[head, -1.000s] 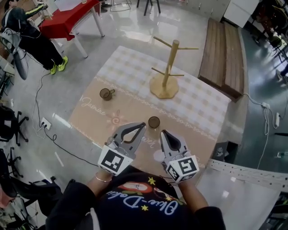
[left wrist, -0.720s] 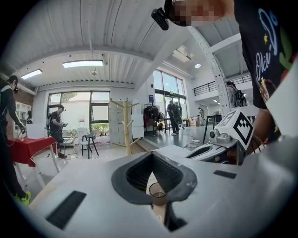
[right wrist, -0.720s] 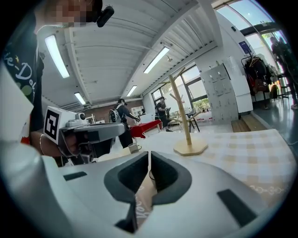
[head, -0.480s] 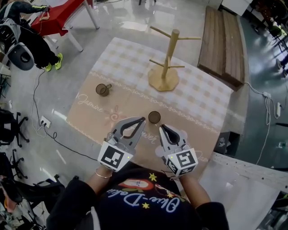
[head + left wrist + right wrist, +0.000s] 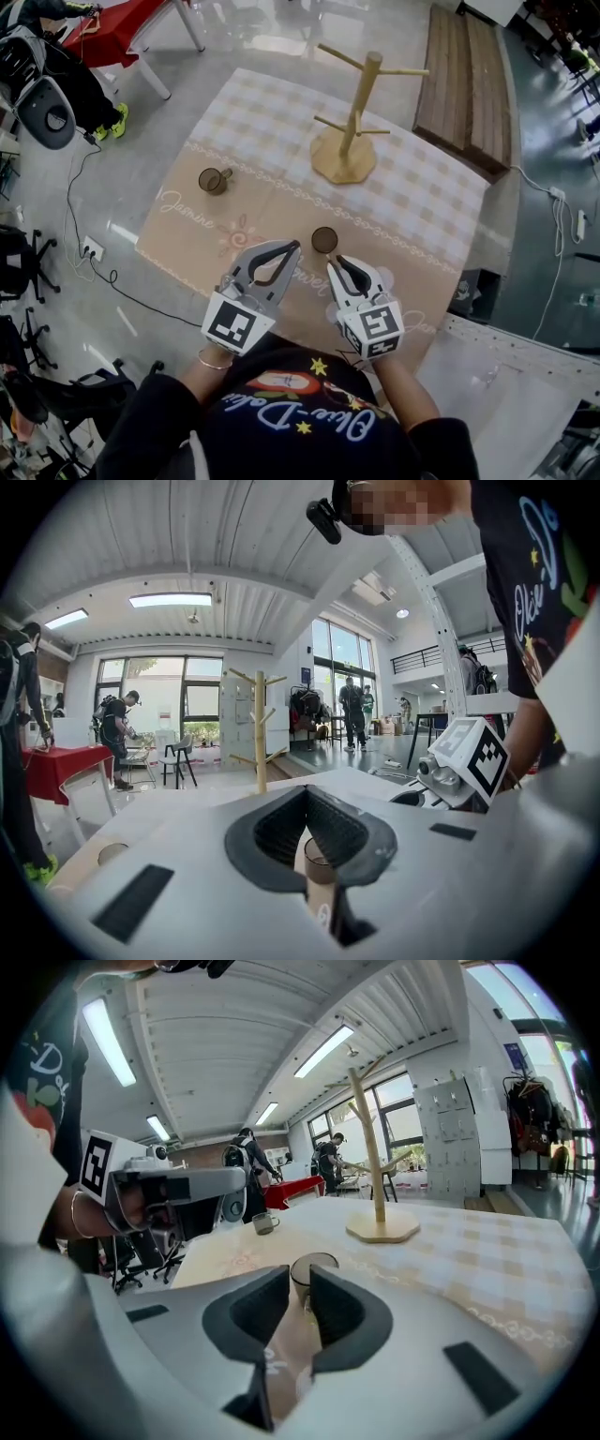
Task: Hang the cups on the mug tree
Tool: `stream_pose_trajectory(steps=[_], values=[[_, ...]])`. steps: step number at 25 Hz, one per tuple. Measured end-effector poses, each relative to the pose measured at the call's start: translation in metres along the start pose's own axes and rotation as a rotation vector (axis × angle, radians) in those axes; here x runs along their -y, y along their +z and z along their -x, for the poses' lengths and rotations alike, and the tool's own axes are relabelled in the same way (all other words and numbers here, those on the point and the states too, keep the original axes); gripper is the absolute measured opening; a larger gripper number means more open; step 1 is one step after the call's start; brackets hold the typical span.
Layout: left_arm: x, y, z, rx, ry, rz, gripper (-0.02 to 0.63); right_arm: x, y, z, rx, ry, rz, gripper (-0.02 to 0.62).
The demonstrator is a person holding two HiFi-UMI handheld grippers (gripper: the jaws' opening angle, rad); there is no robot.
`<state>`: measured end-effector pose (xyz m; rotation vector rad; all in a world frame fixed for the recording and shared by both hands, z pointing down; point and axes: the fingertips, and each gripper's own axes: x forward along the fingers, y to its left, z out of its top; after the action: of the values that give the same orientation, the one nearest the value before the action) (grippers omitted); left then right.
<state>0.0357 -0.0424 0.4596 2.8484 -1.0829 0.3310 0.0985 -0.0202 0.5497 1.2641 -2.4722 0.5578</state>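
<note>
Brown translucent handled cup [image 5: 215, 179] is being observed upright near the left edge of the table covered in beige and checked cloth [image 5: 422, 216]. Left gripper [image 5: 292, 247] is being held over the near edge, with its jaws meeting tip to tip and nothing gripped between them. Second brown translucent cup [image 5: 324, 239] is being observed upright, just beyond both grippers' tips and well apart from the first cup. Right gripper [image 5: 337, 264] is being held just beside it; its jaws have just been opening, a narrow gap is being shown, and no contact is being made with the cup. Pale wooden mug tree [image 5: 345, 122] is being observed upright toward the far edge, with nothing hung on its pegs.
</note>
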Motion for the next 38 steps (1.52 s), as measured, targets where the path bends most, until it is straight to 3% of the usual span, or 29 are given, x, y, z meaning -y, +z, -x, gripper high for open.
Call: stream_pose_trajectory(steps=[5, 25, 38], values=[[-0.003, -0.003, 0.002, -0.01, 0.009, 0.002, 0.008, 0.002, -0.015, -0.012, -0.076, 0.003, 0.005, 0.097], [-0.016, -0.008, 0.004, -0.021, 0.022, 0.023, 0.008, 0.012, -0.039, -0.033, -0.196, -0.047, 0.05, 0.1], [-0.013, -0.007, 0.01, -0.028, 0.033, 0.002, 0.008, 0.011, -0.041, -0.035, -0.208, -0.055, 0.098, 0.049]])
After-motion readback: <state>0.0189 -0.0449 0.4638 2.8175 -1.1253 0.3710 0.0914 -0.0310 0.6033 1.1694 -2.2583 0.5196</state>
